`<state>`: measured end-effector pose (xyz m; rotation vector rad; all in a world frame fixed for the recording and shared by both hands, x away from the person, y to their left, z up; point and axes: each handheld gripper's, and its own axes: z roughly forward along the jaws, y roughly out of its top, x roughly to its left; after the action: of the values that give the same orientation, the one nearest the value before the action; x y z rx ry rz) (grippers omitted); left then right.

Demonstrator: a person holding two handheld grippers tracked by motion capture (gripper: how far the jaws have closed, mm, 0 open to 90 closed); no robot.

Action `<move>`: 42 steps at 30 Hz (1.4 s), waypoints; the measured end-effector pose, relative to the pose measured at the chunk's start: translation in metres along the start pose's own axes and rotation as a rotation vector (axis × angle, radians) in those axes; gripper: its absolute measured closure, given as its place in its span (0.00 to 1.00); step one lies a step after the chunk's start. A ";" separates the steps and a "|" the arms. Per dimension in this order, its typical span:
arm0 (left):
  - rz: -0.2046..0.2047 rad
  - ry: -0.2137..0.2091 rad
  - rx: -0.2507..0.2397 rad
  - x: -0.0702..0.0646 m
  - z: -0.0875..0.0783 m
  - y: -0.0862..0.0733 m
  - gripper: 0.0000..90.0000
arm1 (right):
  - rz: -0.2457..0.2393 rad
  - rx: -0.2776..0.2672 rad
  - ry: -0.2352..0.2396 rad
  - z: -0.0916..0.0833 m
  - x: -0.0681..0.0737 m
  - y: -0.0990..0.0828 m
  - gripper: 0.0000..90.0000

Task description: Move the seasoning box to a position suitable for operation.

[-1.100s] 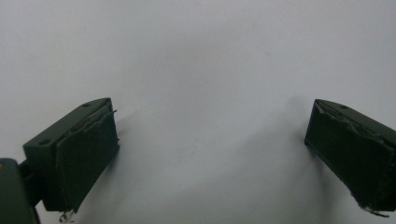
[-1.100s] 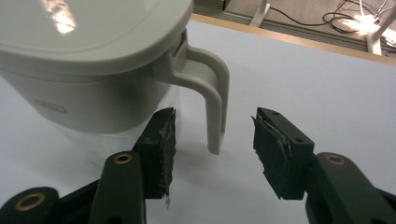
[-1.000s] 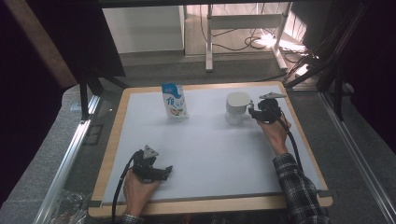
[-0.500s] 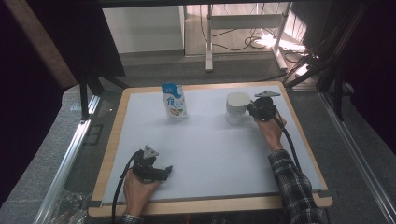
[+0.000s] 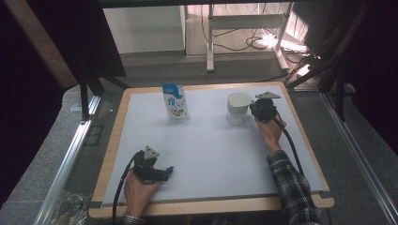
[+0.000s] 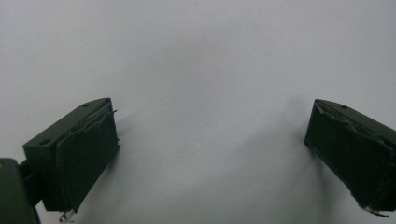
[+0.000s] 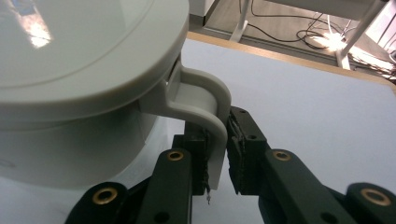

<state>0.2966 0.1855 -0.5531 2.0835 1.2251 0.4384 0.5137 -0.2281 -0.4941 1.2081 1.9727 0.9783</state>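
Since a second ago, the right hand-held gripper (image 7: 217,154) has been closing, now pinching the white jug's handle (image 7: 212,116) (left hand-held gripper (image 6: 210,154) gapes empty).

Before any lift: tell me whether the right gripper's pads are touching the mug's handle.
Touching. The right gripper view shows the right gripper, whose jaws have just been closing, with both pads pressed against the mug's handle.

One white cup (image 5: 237,108) stands with its handle (image 7: 205,122) between the right gripper's (image 7: 216,140) jaws. One carton (image 5: 175,101) stands well away. Two grippers; the left gripper (image 6: 210,154) rests apart.
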 end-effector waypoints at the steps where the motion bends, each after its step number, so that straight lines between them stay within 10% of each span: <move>1: 0.000 0.000 0.000 0.000 0.000 0.000 0.02 | 0.001 -0.003 -0.004 0.000 0.000 0.000 0.88; 20: 0.001 0.000 0.001 0.000 0.000 0.000 0.02 | 0.049 -0.052 0.068 -0.019 0.000 -0.005 0.90; 42: 0.000 0.001 0.000 0.000 0.000 0.000 0.02 | 0.051 -0.095 0.139 -0.087 0.011 -0.025 0.90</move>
<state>0.2966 0.1854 -0.5531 2.0839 1.2256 0.4390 0.4283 -0.2492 -0.4702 1.1709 1.9852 1.1974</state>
